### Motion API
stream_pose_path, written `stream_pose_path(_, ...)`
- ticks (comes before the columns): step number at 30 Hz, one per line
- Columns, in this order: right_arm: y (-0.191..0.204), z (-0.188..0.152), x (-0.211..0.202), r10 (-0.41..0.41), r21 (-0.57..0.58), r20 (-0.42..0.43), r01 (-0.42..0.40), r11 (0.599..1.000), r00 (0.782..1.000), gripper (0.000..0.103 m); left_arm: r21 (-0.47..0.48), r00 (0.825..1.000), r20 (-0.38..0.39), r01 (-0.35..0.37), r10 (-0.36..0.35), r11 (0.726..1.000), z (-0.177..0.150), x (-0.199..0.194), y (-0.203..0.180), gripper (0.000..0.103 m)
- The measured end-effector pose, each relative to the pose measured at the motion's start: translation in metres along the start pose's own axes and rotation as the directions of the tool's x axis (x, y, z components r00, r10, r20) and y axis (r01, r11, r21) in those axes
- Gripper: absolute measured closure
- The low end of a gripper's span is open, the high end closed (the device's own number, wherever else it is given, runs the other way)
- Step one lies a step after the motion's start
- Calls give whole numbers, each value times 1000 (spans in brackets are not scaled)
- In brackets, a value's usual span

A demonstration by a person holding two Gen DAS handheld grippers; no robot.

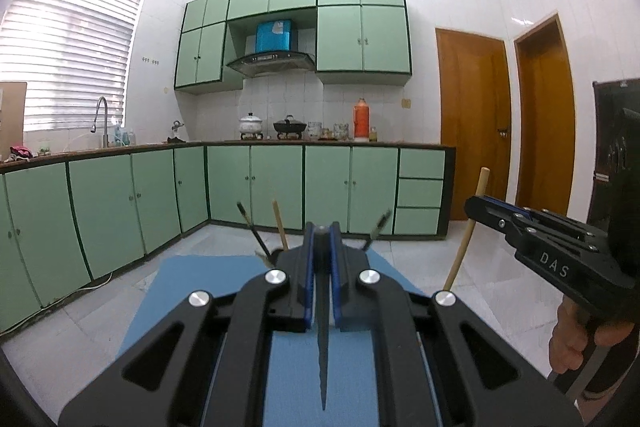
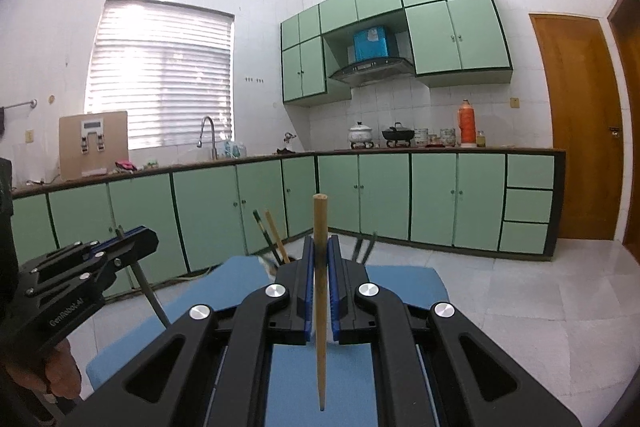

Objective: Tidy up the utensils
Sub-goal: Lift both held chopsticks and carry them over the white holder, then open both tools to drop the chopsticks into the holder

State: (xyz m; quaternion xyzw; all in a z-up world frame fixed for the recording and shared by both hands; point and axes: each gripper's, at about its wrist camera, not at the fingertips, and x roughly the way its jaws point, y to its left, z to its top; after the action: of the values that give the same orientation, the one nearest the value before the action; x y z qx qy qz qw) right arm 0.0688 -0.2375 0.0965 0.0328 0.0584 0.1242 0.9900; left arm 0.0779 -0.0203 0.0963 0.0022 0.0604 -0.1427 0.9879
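Closest to my left lens, the left gripper (image 1: 322,247) is sitting clamped tight on a dark chopstick (image 1: 323,347), which is running down the lower centre of the frame with its point aimed at me. On my right lens the right gripper (image 2: 320,251) is likewise pinched shut on a pale wooden chopstick (image 2: 320,287), its blunt end standing up above the jaws at mid-frame.

I am judging both sticks light, stiff and smooth, so likely to pivot or slip in the pads. I am holding each around its upper half, so the long tail below could swing; a grip nearer the middle would steady it.

Just beyond the fingers, more chopsticks (image 1: 280,225) are poking up from a holder I cannot make out, over a blue table (image 1: 184,279).

Each view is giving me what the other hides: the left one is showing the wooden stick side-on at lower right, tilted; the right one is showing the dark stick at lower left. Farther off, green cabinets (image 2: 400,195) are lining the wall.
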Motion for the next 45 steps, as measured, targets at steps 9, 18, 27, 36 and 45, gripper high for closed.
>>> stream_pose_path(9,2,47,34,33,2,53,-33,999,998,96,-5,995,101,-9,10,1000,48,35,-2,97)
stream_pose_path(18,1,85,88,9,-16,92,-7,1000,996,96,6,980,195,-41,39,999,85,86,-10,97)
stream_pose_path(27,-17,76,148,-21,8,65,21,1000,998,96,3,983,166,-78,76,997,84,157,-1,97)
stream_pose_path(36,-22,48,190,-29,17,-23,29,999,999,96,-25,996,43,-77,78,997,51,204,21,97)
stream_pose_path(45,-14,19,213,-30,-11,-118,29,1000,993,96,-34,997,-41,-70,69,997,24,223,41,97)
